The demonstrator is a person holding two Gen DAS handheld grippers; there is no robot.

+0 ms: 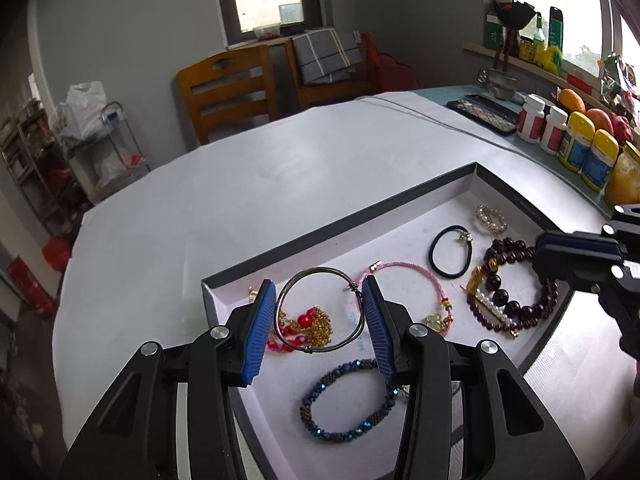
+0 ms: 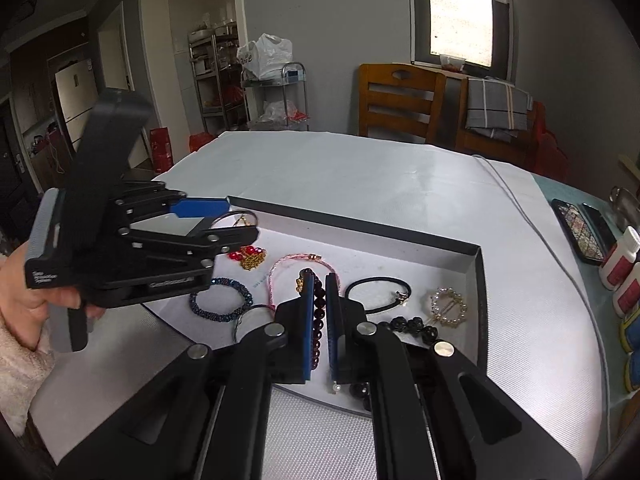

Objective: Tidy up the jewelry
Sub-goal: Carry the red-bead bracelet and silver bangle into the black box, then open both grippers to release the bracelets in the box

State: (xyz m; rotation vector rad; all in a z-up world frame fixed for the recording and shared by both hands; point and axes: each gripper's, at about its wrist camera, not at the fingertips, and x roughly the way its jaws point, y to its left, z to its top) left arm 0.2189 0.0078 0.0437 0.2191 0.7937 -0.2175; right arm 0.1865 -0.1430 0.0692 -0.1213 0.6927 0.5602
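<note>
A shallow grey-rimmed tray (image 1: 340, 232) on the white table holds the jewelry. My left gripper (image 1: 319, 284) hangs over its left end, shut on a silver wire bangle (image 1: 353, 289) that spans the blue pads. Beneath it lie a red-and-gold chain (image 1: 308, 324), a blue beaded bracelet (image 1: 348, 400) and a pink cord bracelet (image 1: 404, 270). My right gripper (image 2: 319, 276) is shut and sits over the dark red bead bracelet (image 2: 316, 322), whose beads show through the narrow slit. I cannot tell whether the pads touch them. In the left wrist view the right gripper (image 1: 536, 248) reaches that bracelet (image 1: 500, 296).
A black hair tie (image 2: 376, 282) and a pearl brooch (image 2: 448, 306) lie at the tray's right end. Pill bottles (image 1: 576, 144), fruit and a dark flat case (image 1: 484, 112) line the table's right side. A white cable (image 2: 520, 200) crosses the cloth. Wooden chairs (image 1: 228, 84) stand behind.
</note>
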